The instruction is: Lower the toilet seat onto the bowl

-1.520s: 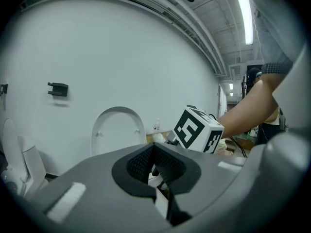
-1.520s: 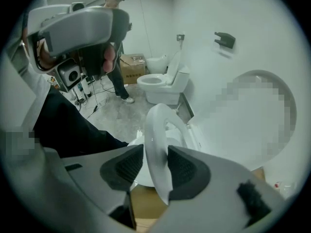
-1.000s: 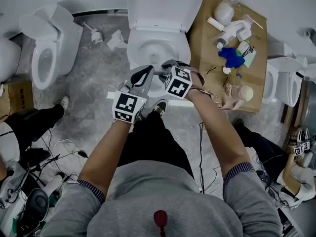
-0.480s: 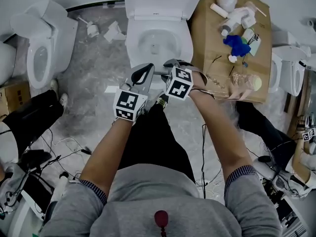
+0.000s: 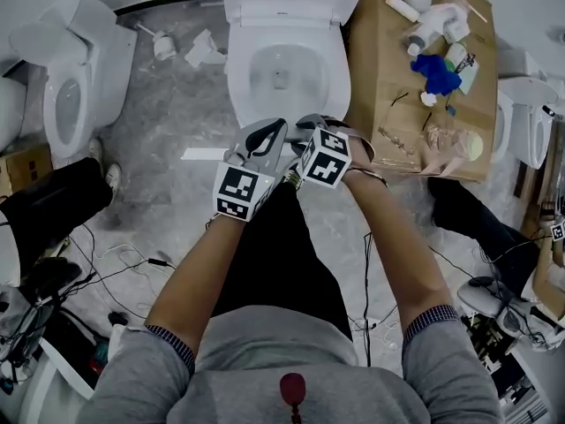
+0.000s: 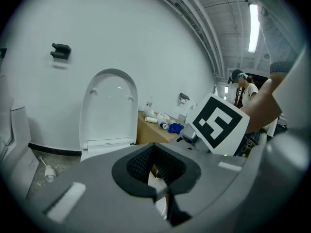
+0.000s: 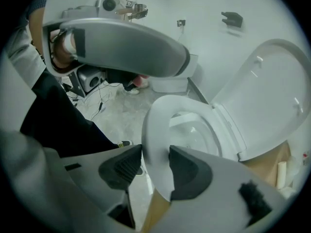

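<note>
Grey concrete floor [image 5: 168,140] and a plain white wall [image 6: 155,38] frame a toilet set at the floor's far edge, back to that wall. Its toilet seat [image 7: 155,130] lies flat, or very nearly so, over the bowl [image 7: 194,135]; whether it fully rests there I cannot tell.

The right gripper [image 7: 155,154] points steeply down with the seat's front rim between its jaws. They stand wide apart and have just been opening. I read this as a let-go, since the pads sit beside the rim rather than biting it. Holding the front rim makes sense, as it is farthest from the hinge and gives most control over the drop.

The left gripper [image 6: 153,145] is closed on nothing, tips together, near that same rim. It is probably there only to steady, and contact is unclear.

Behind, the lid [image 6: 109,106] stands upright against the wall, out of the way. A cardboard box [image 5: 380,87] carrying bottles [image 5: 428,29] and a blue cloth [image 5: 437,73] sits just beside the toilet. Another toilet [image 5: 71,95] stands well apart on the other side.
</note>
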The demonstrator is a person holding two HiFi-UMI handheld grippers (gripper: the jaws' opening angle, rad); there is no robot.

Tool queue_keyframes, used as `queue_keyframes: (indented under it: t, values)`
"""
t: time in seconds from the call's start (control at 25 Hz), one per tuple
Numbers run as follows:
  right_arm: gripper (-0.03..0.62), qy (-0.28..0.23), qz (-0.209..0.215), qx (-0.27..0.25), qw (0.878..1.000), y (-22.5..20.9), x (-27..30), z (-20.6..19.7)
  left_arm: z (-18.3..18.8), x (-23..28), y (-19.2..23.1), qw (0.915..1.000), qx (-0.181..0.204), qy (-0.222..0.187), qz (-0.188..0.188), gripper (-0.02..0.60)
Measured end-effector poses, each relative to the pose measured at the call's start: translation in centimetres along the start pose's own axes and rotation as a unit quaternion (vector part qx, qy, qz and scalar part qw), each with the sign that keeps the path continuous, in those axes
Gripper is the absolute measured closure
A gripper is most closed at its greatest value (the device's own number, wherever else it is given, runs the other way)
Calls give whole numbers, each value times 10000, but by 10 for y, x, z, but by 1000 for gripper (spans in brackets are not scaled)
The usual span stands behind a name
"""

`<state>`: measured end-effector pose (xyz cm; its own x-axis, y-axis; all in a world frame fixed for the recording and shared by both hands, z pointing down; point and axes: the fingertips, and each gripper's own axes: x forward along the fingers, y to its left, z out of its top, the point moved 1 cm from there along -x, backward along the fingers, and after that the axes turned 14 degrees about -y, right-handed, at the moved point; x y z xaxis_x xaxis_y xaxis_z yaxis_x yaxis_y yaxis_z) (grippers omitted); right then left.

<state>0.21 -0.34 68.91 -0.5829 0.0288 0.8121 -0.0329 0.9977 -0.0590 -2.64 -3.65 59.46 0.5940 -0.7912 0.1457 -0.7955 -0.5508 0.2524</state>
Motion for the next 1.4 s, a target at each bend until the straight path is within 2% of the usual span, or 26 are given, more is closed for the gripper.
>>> queue_keyframes:
  t: [0.28, 0.68, 1.4]
  values:
    - [405, -64, -3, 186, 9998, 14, 21, -17, -32, -2, -1, 9999, -100, 120, 11, 575]
    - [405, -57, 91, 472, 9988, 27, 44, -36, -63, -4, 4, 9994, -193, 285, 23, 575]
    - [405, -154, 3, 968, 9952, 43, 85, -67, -119, -6, 13, 9982, -362, 461, 100, 575]
